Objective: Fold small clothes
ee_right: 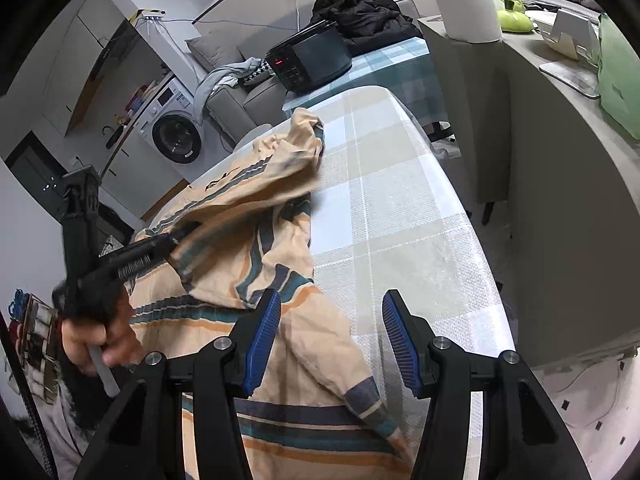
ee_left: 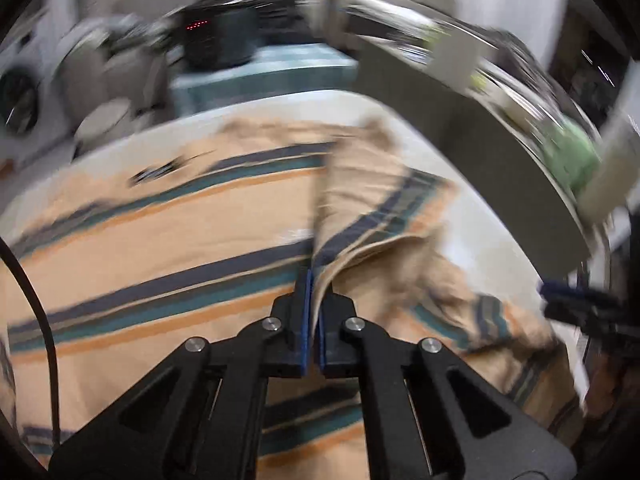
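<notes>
One striped shirt (ee_right: 248, 216) sprawls across the left of the checked counter (ee_right: 400, 216), spread there for folding. The left hand-held gripper (ee_left: 314, 280) is clamped on a raised fold, presumably to carry it over; the right hand-held gripper (ee_right: 328, 328) hangs apart, empty, near the hem.

Both wrist cameras angled steeply down, close above peach striped cotton shirt (ee_left: 160, 240) (ee_right: 256, 248) on checked tablecloth (ee_right: 400, 220); both views share shirt, black cooker (ee_left: 218, 40) (ee_right: 312, 60).
</notes>
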`<act>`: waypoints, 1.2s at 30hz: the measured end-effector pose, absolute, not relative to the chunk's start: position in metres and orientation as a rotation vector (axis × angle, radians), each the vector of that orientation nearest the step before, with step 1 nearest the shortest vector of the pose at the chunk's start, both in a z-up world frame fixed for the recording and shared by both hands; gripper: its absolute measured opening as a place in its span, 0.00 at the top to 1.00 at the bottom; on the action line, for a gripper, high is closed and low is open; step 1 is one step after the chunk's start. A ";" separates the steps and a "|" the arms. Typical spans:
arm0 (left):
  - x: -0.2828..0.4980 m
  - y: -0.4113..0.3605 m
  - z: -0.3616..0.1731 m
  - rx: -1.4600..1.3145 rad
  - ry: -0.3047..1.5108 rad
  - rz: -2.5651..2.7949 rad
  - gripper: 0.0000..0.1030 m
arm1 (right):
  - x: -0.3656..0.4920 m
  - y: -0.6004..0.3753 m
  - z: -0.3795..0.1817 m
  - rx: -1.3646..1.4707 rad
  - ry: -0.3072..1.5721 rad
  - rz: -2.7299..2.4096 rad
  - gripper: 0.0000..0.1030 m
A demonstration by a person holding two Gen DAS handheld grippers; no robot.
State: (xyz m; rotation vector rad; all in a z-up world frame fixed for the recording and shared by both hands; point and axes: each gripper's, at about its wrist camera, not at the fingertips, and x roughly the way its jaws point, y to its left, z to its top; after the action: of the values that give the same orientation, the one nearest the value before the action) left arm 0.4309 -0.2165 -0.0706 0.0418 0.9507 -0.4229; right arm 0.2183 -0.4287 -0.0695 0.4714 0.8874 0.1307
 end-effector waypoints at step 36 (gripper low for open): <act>0.453 -0.150 -0.081 -0.071 1.080 -0.344 0.85 | 0.223 -0.420 -0.079 0.485 0.919 0.136 0.47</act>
State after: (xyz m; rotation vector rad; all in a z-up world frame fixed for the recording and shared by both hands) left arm 0.4533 -0.1501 -0.0811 -0.0711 1.0798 -0.3442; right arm 0.2228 -0.4202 -0.0787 0.4854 0.9192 0.1364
